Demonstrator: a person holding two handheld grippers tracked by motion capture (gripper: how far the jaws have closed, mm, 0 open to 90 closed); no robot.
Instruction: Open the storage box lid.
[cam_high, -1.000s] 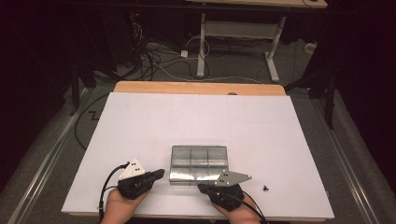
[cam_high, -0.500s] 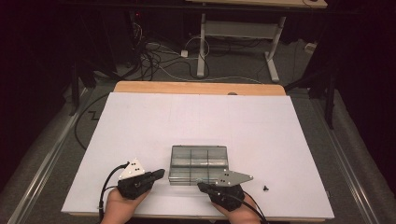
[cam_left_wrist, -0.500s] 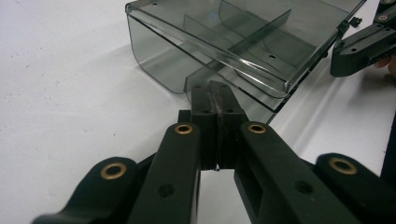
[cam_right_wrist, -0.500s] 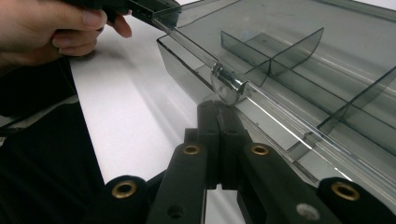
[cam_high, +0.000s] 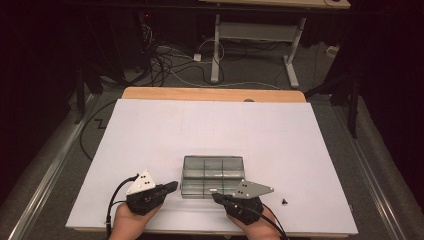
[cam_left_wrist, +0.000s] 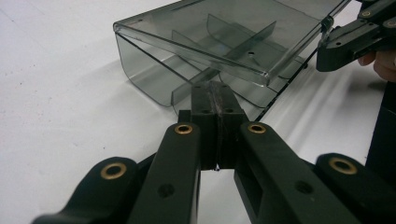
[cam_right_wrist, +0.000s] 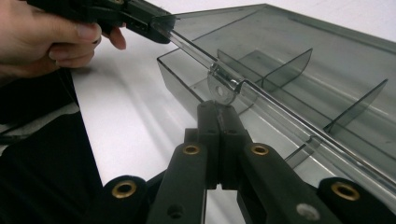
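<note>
As the table lies — one box (cam_high: 213, 176), two grippers (cam_high: 170, 188) (cam_high: 216, 196)

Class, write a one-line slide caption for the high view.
Two closed grippers, left and right, meet a clear divided box.

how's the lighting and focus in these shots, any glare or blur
High view: bright white table sheet, dark surroundings, slightly soft. Left gripper view: near black tool blurred, smoky clear plastic divider box sharper. Right gripper view: glare streak along the box's lid edge.
</note>
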